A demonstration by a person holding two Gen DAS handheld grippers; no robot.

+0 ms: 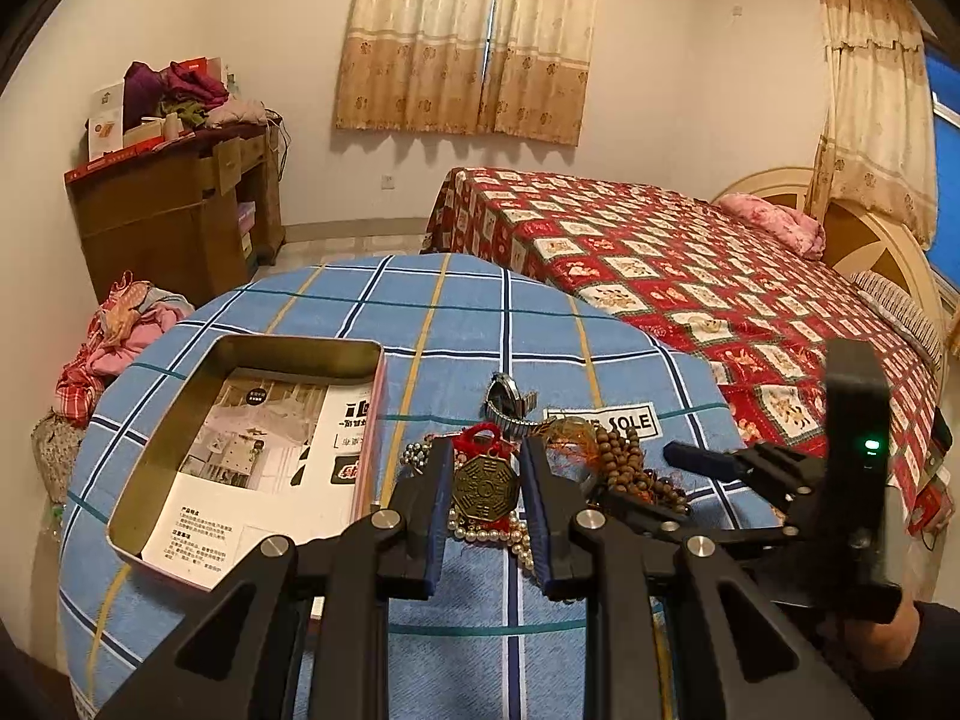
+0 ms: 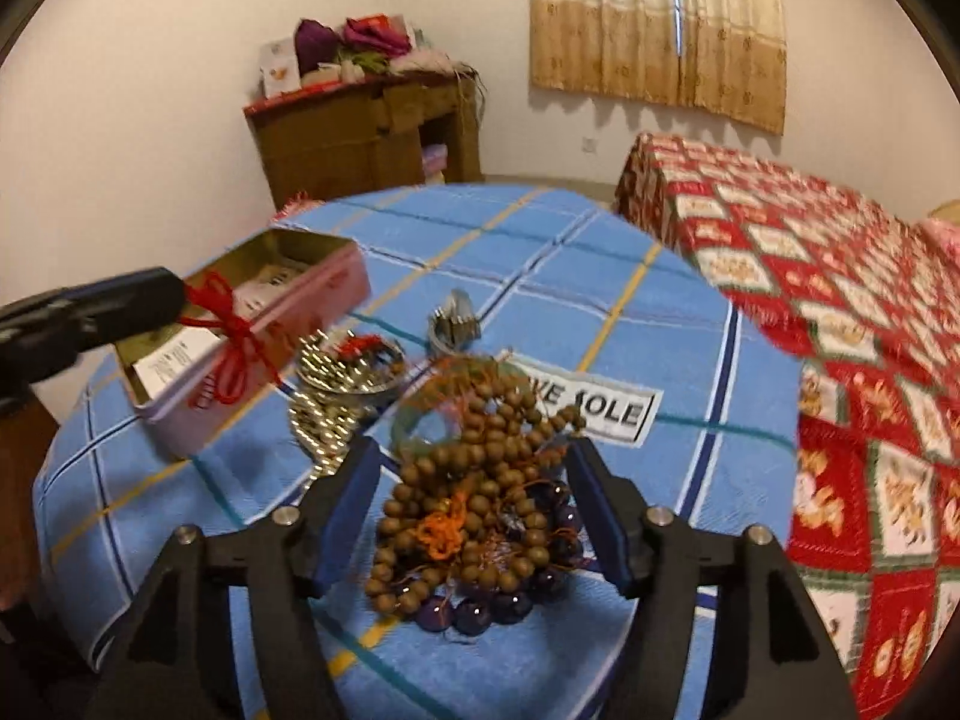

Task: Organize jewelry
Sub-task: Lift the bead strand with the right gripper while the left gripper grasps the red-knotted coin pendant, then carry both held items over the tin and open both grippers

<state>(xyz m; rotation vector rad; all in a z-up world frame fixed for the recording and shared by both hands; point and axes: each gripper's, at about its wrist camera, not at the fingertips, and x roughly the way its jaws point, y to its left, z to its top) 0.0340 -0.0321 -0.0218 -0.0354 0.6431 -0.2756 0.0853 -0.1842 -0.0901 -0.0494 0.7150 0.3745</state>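
My left gripper (image 1: 485, 468) is shut on a brass octagonal pendant (image 1: 485, 489) with a red cord, lifted above a pearl strand (image 1: 489, 534). In the right wrist view the red cord (image 2: 231, 336) hangs from the left gripper's tip over the pink tin (image 2: 264, 324). My right gripper (image 2: 474, 468) is open, its jaws either side of a heap of brown wooden beads (image 2: 480, 480) and dark purple beads (image 2: 480, 606). A wristwatch (image 1: 507, 402) lies behind the heap. The open tin (image 1: 252, 438) holds printed paper.
The round table (image 1: 456, 312) has a blue plaid cloth with a printed label (image 2: 591, 405). A red quilted bed (image 1: 690, 276) stands to the right. A wooden cabinet (image 1: 174, 210) with clothes stands at the back left.
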